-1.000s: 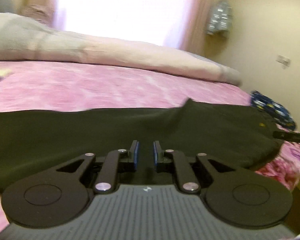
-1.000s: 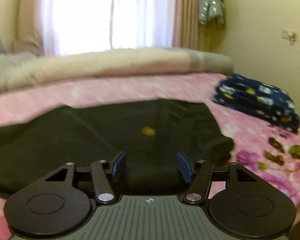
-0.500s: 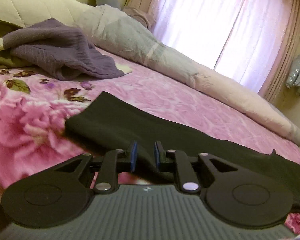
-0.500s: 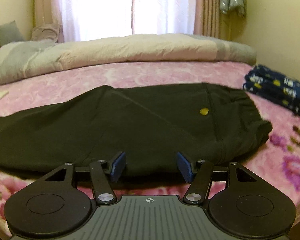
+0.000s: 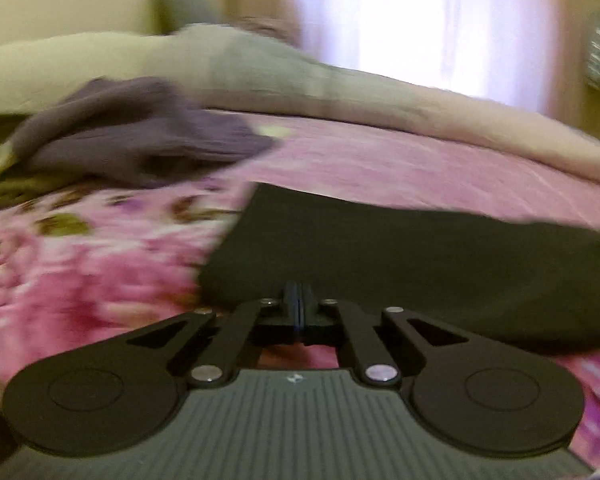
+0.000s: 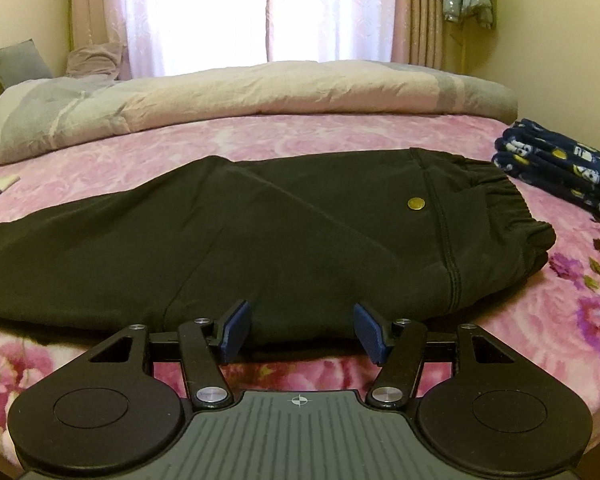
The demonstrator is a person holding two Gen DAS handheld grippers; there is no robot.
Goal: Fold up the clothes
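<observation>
left claw point(image 5: 299, 307) clenched at black trousers point(image 6: 260, 240) hem edge; right claw point(image 6: 300, 332) released, near waist.

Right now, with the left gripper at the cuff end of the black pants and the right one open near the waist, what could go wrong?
1. The left gripper looks shut at the edge of the black pants, but blur hides how much cloth it holds; a thin pinch may slip.
2. The right gripper is open and holds nothing, so a one-sided lift could drag the pants askew.
3. The purple garment lies close to the cuff end and could snag.
</observation>
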